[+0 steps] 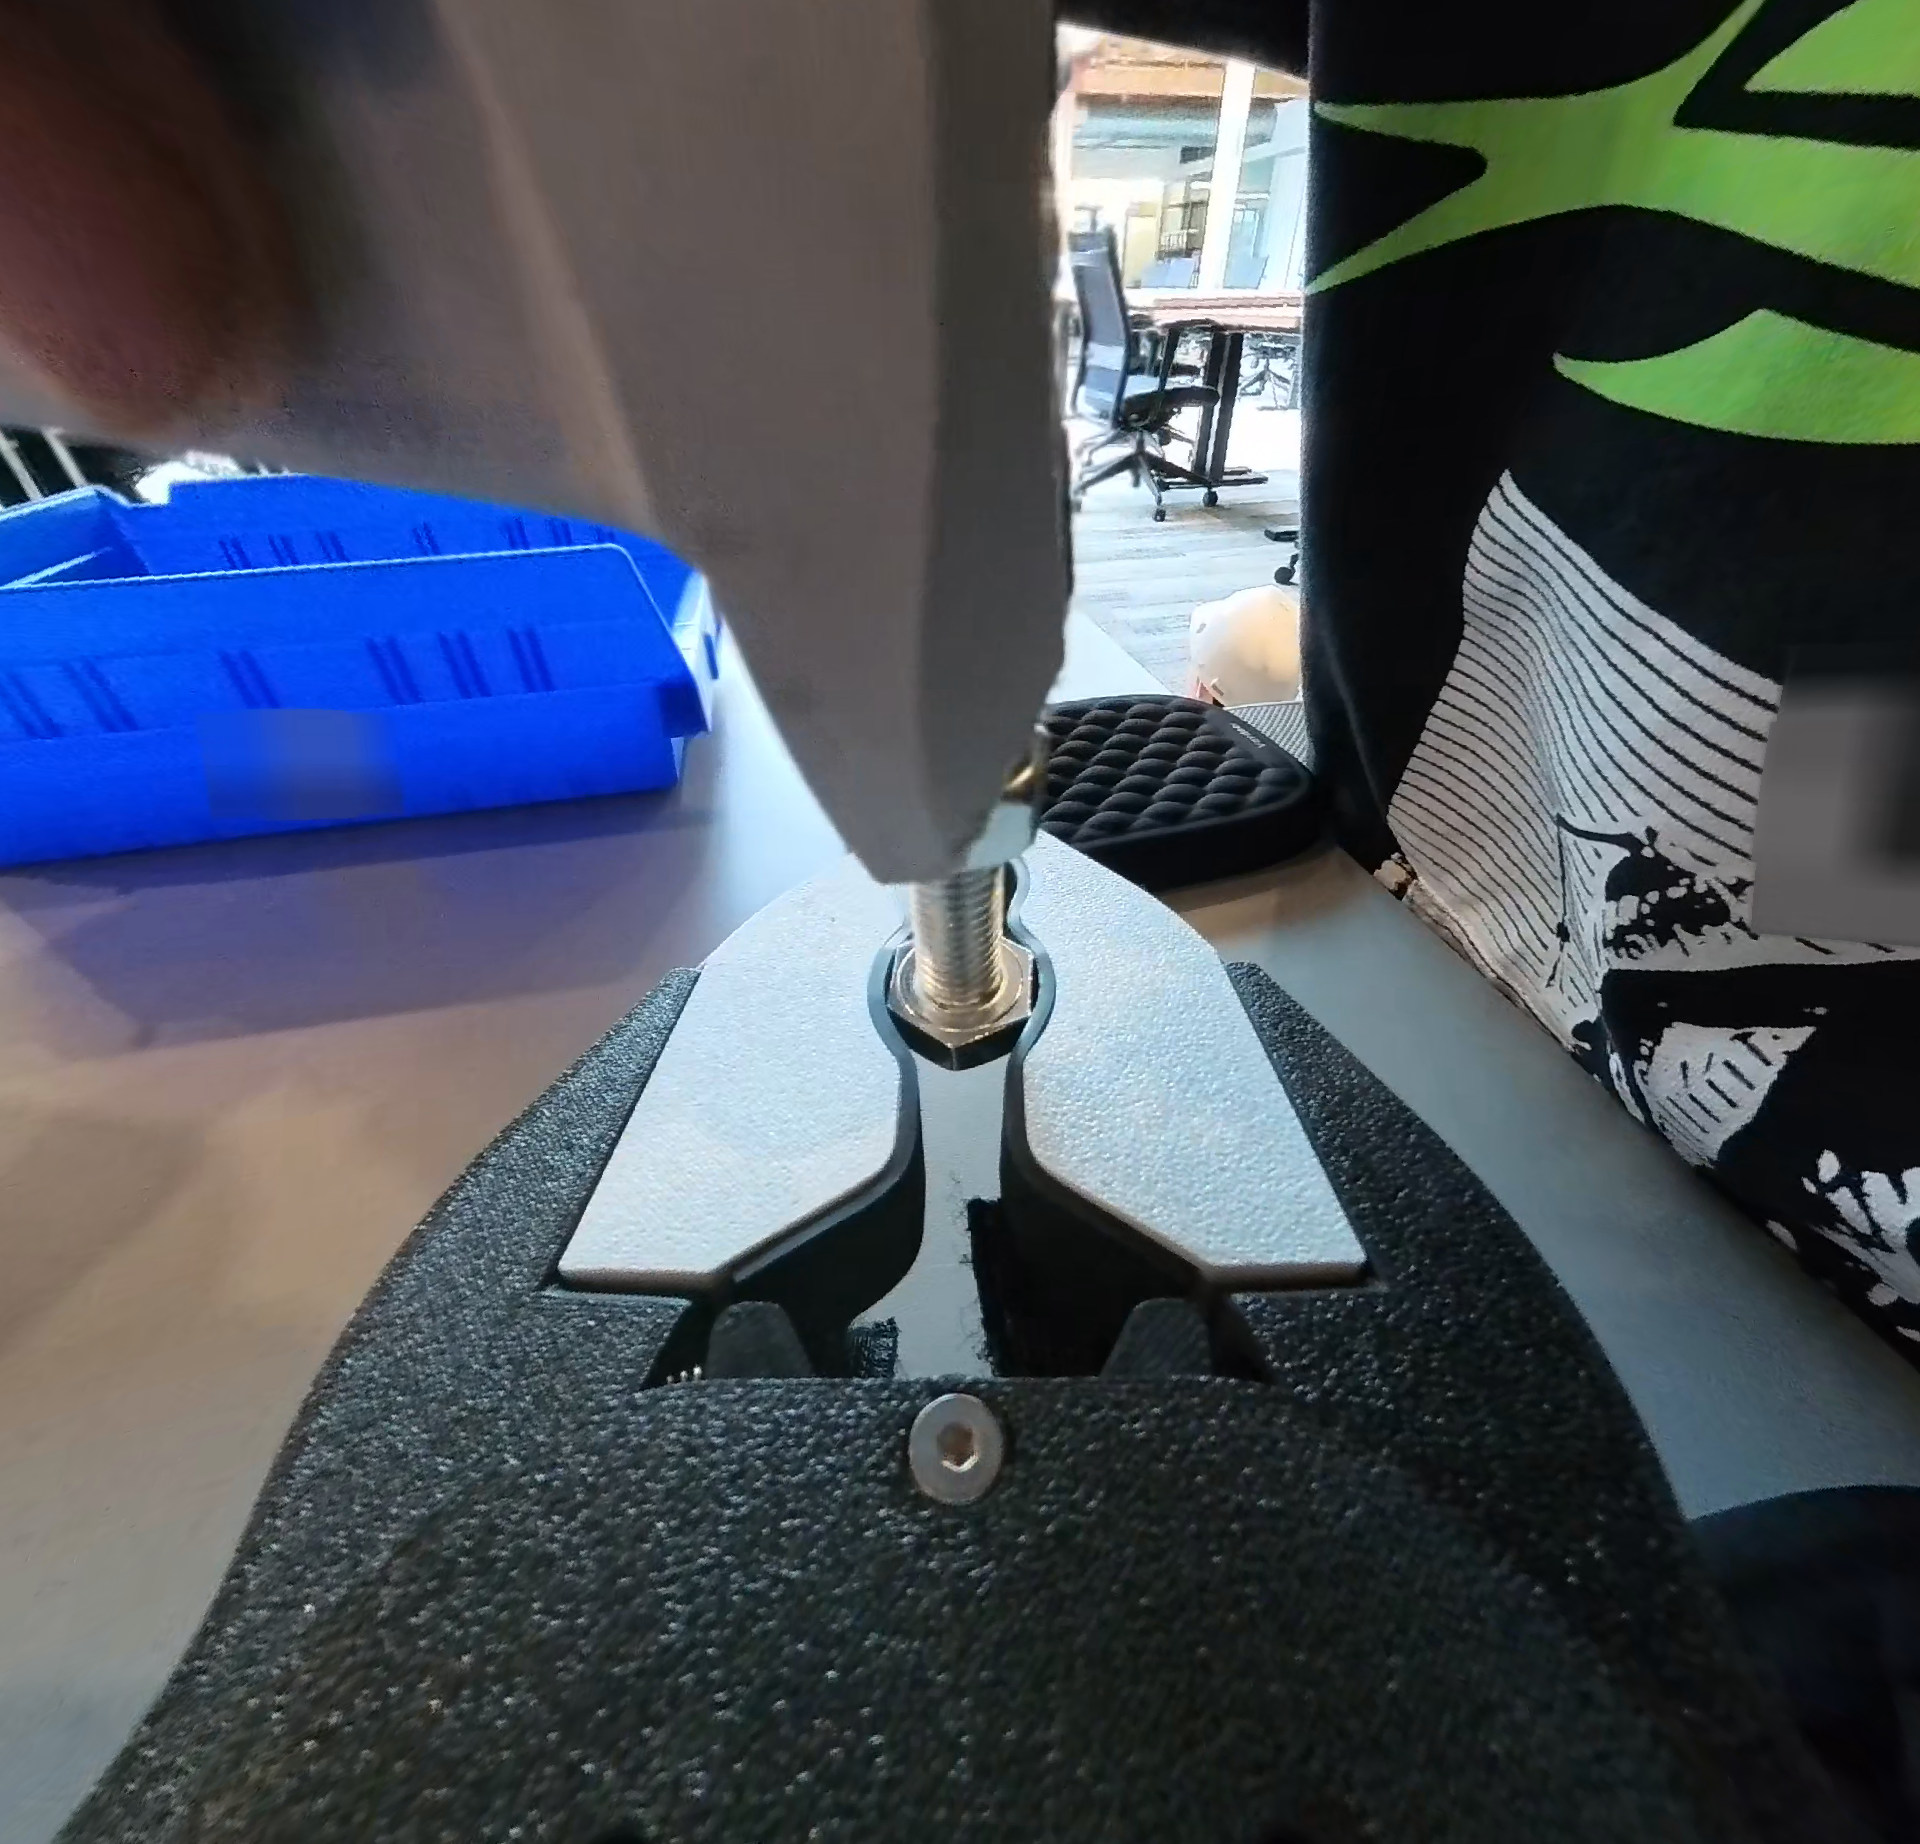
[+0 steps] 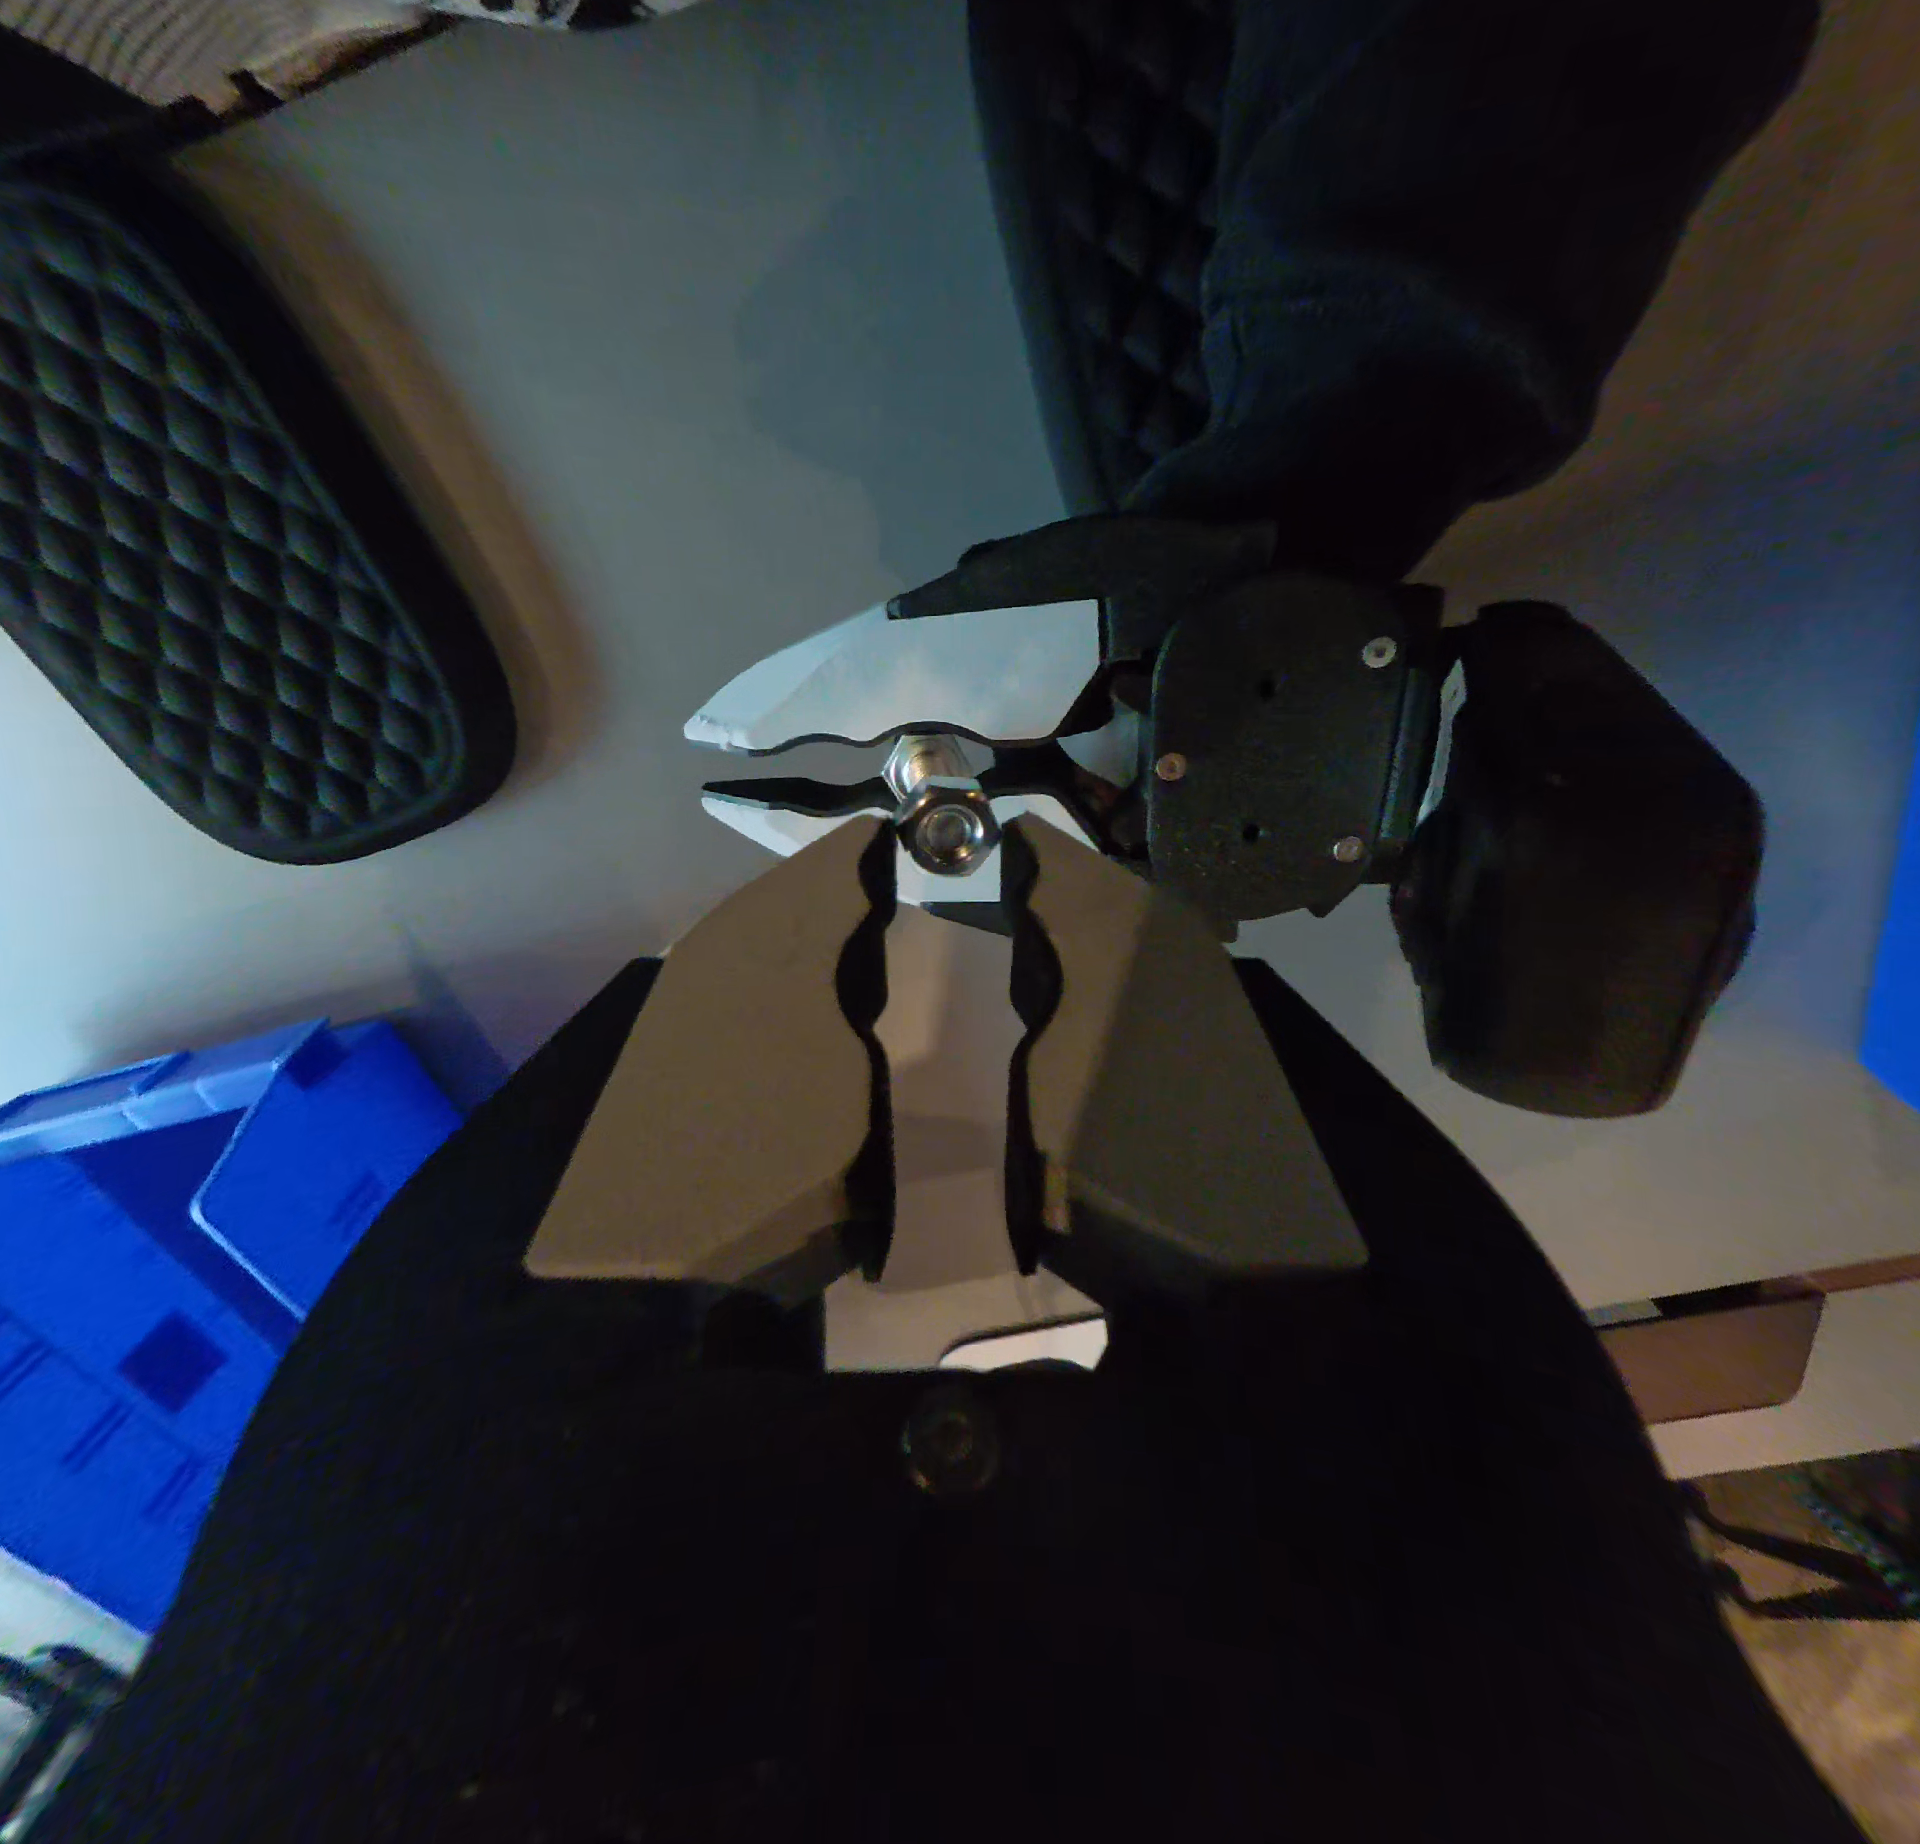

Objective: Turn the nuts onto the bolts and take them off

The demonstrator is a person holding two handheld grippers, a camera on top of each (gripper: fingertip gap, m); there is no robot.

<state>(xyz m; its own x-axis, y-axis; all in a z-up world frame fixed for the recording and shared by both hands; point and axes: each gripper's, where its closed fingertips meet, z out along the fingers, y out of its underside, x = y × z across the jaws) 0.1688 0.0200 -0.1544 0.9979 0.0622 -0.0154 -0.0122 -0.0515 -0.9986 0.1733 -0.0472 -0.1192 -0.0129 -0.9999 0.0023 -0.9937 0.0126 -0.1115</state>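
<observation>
- L gripper (image 1: 961, 1005): clamped on bolt (image 1: 951, 921) at hex head, shank upright, held above table (image 1: 312, 1067).
- R gripper (image 2: 943, 838): comes down from above, along bolt axis, tips pinching nut (image 2: 943, 834) at the thread's top end.
- Next, prob.: R spins nut abt that axis.

Textured black plastic left gripper (image 1: 961, 1005) with pale grey finger plates (image 1: 769, 1098), silver hex-socket screw (image 1: 957, 1449), matching right gripper (image 2: 945, 859), black sleeve (image 2: 1382, 267), black shirt with green graphic (image 1: 1621, 236)

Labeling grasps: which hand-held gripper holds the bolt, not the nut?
The left hand-held gripper: it is shut on the bolt at its hex head. The right hand-held gripper pinches the nut at the other end.
</observation>
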